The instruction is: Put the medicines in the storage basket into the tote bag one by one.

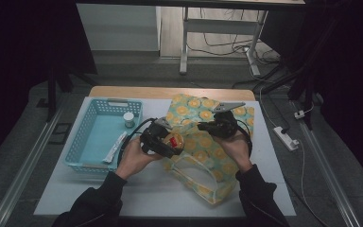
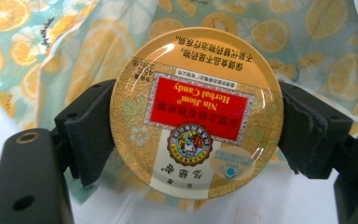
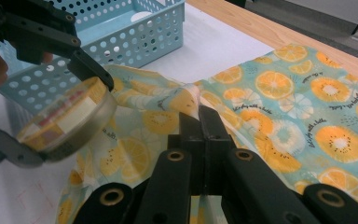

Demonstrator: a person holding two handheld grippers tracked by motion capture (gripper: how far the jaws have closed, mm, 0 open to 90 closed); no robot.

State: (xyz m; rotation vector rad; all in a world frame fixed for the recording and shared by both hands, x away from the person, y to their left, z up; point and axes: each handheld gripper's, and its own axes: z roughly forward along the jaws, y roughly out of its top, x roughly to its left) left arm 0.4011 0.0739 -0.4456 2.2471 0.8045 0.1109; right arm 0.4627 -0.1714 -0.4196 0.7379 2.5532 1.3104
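Across the white worktop (image 1: 170,198), from centre to right, spread flat: a citrus-print bag (image 1: 203,146), largest item and the likely destination. Pinched at its far left edge by the right claw (image 3: 199,119), jaws together on a fold of the fabric, seemingly to lift the mouth. Nothing discernible inside the bag, and no clear opening visible yet. At left, a blue perforated basket (image 1: 75,156), holding a small white-capped bottle (image 1: 129,119) in its far right corner and a pale stick packet (image 1: 115,147) lying along its right wall. Between basket and bag, just over the bag's left edge, a round gold candy tin (image 2: 196,112) with a red label, clamped across its rim by the left claw (image 1: 169,142), lid tilted. Judged as the loading step: tin in the grip, at the bag, not yet in. Next move: raise the pinched fabric enough to part the opening, then slide the tin in edge-first and release only once past the lip. Otherwise, a likely snag on the fabric.
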